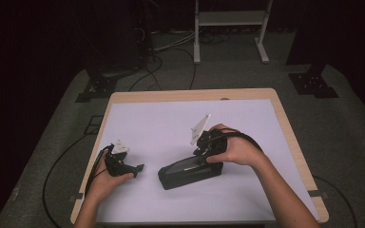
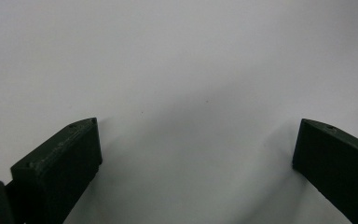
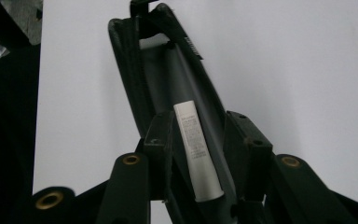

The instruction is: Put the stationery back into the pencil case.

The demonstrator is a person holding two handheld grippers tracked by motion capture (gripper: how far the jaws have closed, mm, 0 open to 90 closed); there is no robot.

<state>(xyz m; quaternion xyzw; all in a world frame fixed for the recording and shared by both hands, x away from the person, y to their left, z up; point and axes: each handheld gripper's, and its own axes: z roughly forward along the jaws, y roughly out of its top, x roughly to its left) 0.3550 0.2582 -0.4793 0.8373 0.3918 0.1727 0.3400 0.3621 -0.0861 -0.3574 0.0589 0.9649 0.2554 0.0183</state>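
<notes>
With the white tube [image 3: 198, 149] lying in the open black pouch [image 1: 189, 173] mid-table between the right gripper [image 3: 198, 140]'s slightly parted jaws, no pad visibly pressing it, and the left gripper [image 2: 196, 149] wide open and empty, a careless withdrawal could drag the tube out.

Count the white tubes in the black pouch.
1. A white tube lies inside the open black pouch, between the fingers of the right gripper. The pouch may hide more.
</notes>
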